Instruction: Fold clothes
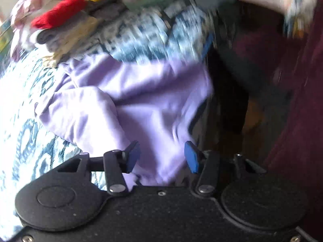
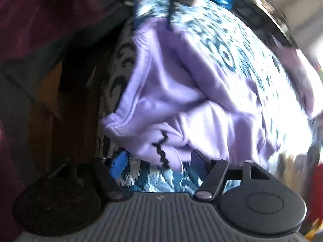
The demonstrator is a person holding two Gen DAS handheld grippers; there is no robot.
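A lilac sweatshirt [image 1: 129, 100] is lying rumpled on the blue-and-white patterned bed cover [image 1: 22, 104], near its edge. The left gripper [image 1: 161, 157] is hovering spread wide over the sweatshirt, gripping nothing. The right gripper [image 2: 157, 161] is also gaping wide at the sweatshirt's hem. Folded clothes [image 1: 66, 22] are sitting stacked beyond.

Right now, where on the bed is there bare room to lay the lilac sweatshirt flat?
Bare patterned bedspread lies open to the lilac sweatshirt's left in the left wrist view, running to the frame edge. Behind the sweatshirt it is crowded: a pile of folded clothes borders it. The bed edge is at the other side.
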